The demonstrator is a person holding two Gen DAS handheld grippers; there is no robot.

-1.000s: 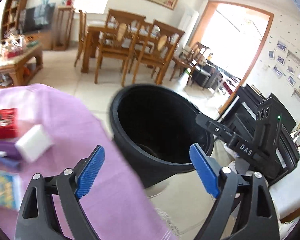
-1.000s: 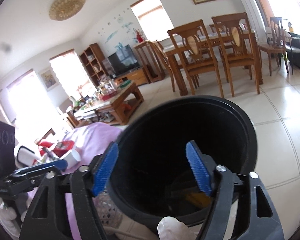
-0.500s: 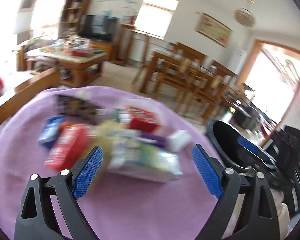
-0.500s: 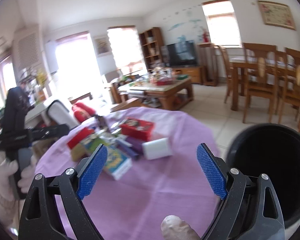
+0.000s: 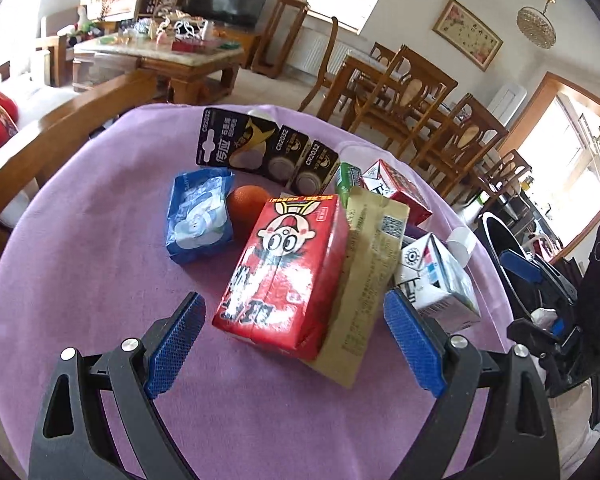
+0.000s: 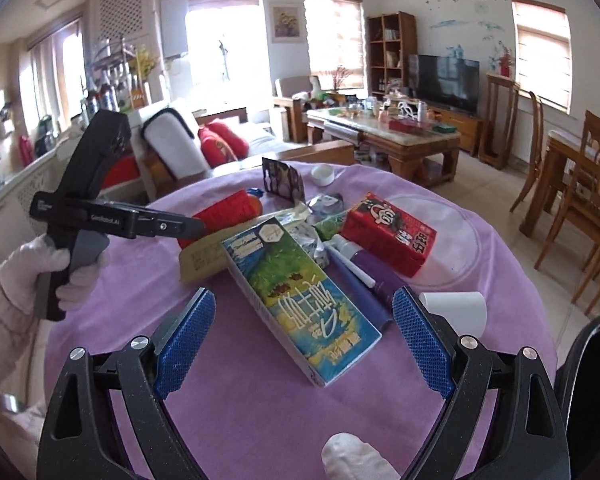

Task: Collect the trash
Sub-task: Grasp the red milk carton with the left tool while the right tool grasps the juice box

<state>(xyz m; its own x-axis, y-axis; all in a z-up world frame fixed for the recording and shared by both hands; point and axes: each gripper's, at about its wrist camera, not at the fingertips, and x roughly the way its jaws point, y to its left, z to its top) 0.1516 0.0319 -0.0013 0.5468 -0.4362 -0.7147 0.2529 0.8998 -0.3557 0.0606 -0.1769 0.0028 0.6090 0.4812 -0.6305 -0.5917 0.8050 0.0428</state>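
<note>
Trash lies heaped on a round table under a purple cloth (image 5: 100, 280). My left gripper (image 5: 294, 320) hangs open just above a red cartoon carton (image 5: 284, 264) that rests on a gold packet (image 5: 368, 264); its pads touch nothing. A blue tissue pack (image 5: 198, 216), an orange (image 5: 246, 204) and a battery card (image 5: 256, 148) lie beyond. My right gripper (image 6: 304, 308) is open above a blue-green carton (image 6: 300, 300), with a purple tube (image 6: 376, 276) and a second red carton (image 6: 392, 232) behind it. The left gripper (image 6: 192, 227) shows side-on over the pile's far side.
The black bin (image 6: 592, 360) stands on the floor off the table's right edge, its rim (image 5: 496, 236) also showing in the left wrist view. A white paper cup (image 6: 456, 308) lies near that edge. A sofa, a coffee table and dining chairs stand around.
Both grippers have swung from over the black bin to over the table's trash pile. Both stayed open and empty, and the right jaws stand a little wider.
</note>
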